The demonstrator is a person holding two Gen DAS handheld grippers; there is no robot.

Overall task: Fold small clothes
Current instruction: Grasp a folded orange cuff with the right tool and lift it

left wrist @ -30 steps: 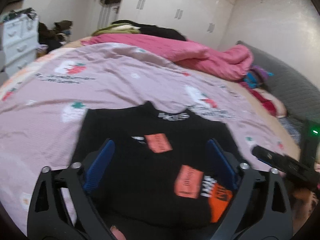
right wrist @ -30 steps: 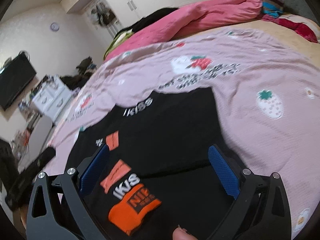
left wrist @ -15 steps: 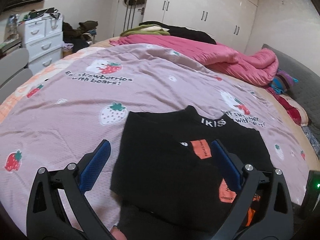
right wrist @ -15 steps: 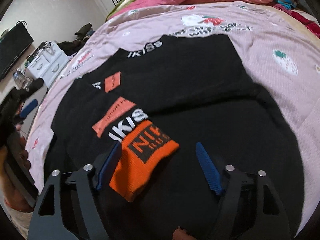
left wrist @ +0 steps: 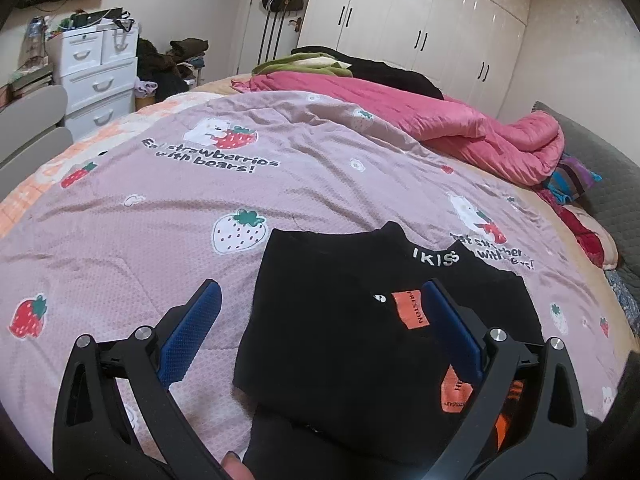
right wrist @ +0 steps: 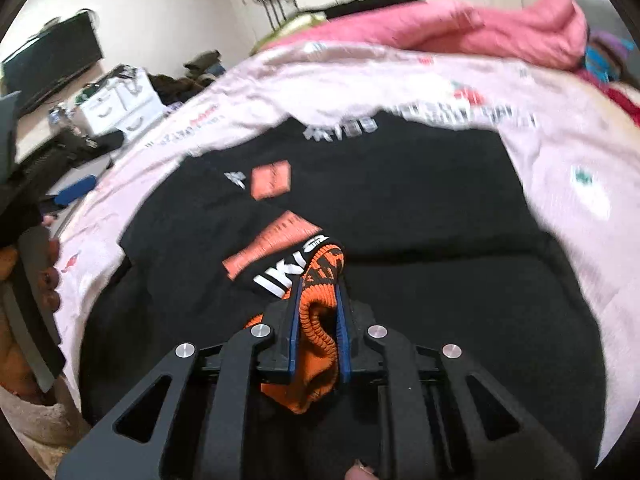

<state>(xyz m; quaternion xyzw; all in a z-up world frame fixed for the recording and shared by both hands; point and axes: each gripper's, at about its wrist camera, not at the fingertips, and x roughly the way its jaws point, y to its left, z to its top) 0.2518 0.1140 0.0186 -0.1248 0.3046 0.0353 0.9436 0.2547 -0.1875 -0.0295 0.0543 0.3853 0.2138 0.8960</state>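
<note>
we see the right gripper (right wrist: 318, 300) with its two blue pads squeezed close together. its jaws have just been closing, and now they pinch the orange cuff (right wrist: 320, 320) of the black sweater (right wrist: 420, 216). the cuff is bunched up between the pads and sticks out below them too. just ahead of the right gripper, on the sweater, we see white letters and an orange patch (right wrist: 272, 246). a smaller orange patch (right wrist: 271, 180) lies farther ahead and a bit to the left. the right wrist picture is blurry, so we cannot read the small words.

the left gripper (left wrist: 320, 332) is wide open and grips nothing. its left pad hangs over the pink blanket (left wrist: 160, 220), and its right pad hangs over the sweater (left wrist: 340, 320). the sweater lies flat on the blanket, right under and in front of this gripper, more to its right side. the collar with white letters (left wrist: 436, 257) is at the far end, ahead of the right pad. a small orange tag (left wrist: 412, 310) sits just to the left of that pad.

the blanket has strawberries and bears on it. far ahead of the left gripper lies a rumpled pink quilt (left wrist: 460, 132), and behind that stand white wardrobe doors (left wrist: 420, 20). far off to the left is a white chest of drawers (left wrist: 96, 72). in the right wrist view, off to the left of the gripper, we see a hand (right wrist: 48, 276) wrapped around a dark handle.
</note>
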